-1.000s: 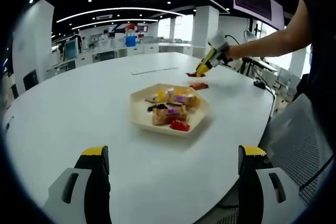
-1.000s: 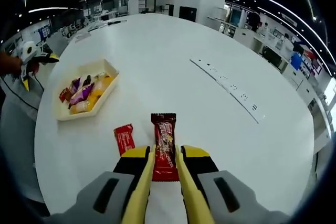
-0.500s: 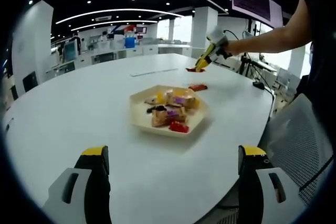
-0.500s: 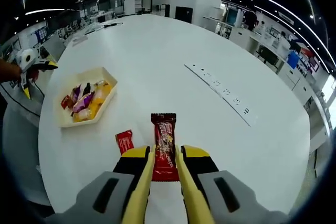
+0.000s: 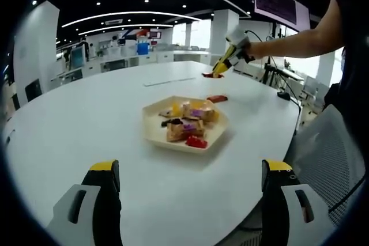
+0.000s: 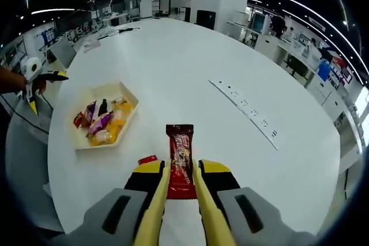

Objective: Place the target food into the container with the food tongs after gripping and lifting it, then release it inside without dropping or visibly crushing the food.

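Observation:
My right gripper [image 6: 180, 178] is shut on a red wrapped snack bar [image 6: 180, 155], held up above the white table [image 6: 173, 67]. In the left gripper view the same right gripper [image 5: 221, 67] hangs in the air beyond the tray, the red bar at its tip. A hexagonal beige tray [image 6: 84, 141] [image 5: 155, 131] holds several wrapped snacks. A second small red packet [image 6: 147, 159] [image 5: 217, 98] lies on the table beside the tray. My left gripper [image 5: 187, 182] stands open over the table's near edge, with nothing between its fingers. It shows small at the far left as the left gripper [image 6: 36, 84].
A long white power strip [image 6: 248, 113] [image 5: 169, 78] lies across the table. A grey mesh chair [image 5: 328, 154] stands at the table's right side. A person's arm [image 5: 300, 41] reaches to the right gripper. Desks and pillars fill the office behind.
My right gripper has risen with the red bar. In its view the table, tray and small red packet have dropped away and shifted. My left gripper has stayed put.

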